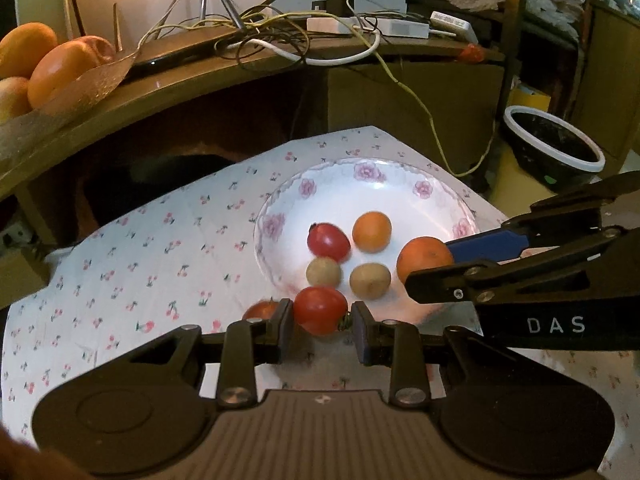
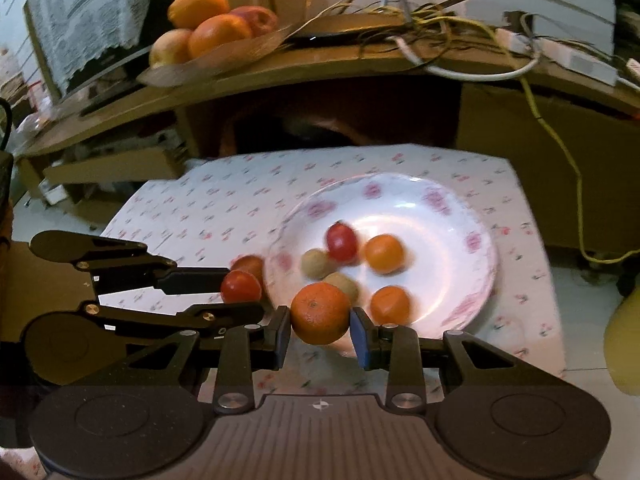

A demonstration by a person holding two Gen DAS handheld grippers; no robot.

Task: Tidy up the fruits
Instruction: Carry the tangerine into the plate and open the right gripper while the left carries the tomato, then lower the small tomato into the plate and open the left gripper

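tomato (image 1: 321, 309) btwn left fingers (image 1: 285, 320), orange (image 2: 321, 313) btwn right fingers (image 2: 360, 334)

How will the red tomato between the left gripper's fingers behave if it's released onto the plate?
The round red tomato will probably roll: it looks smooth. It may bump the brownish kiwis nearby on the white floral plate. The left gripper grips it; squeezing risks bruising.

Each fisheye view looks forward along its own claw, low and close over the table. The left wrist view faces the plate (image 1: 280, 200) from its near left, the right wrist view from its near edge. Both share the plate (image 2: 484, 264), the cloth and the shelf behind.
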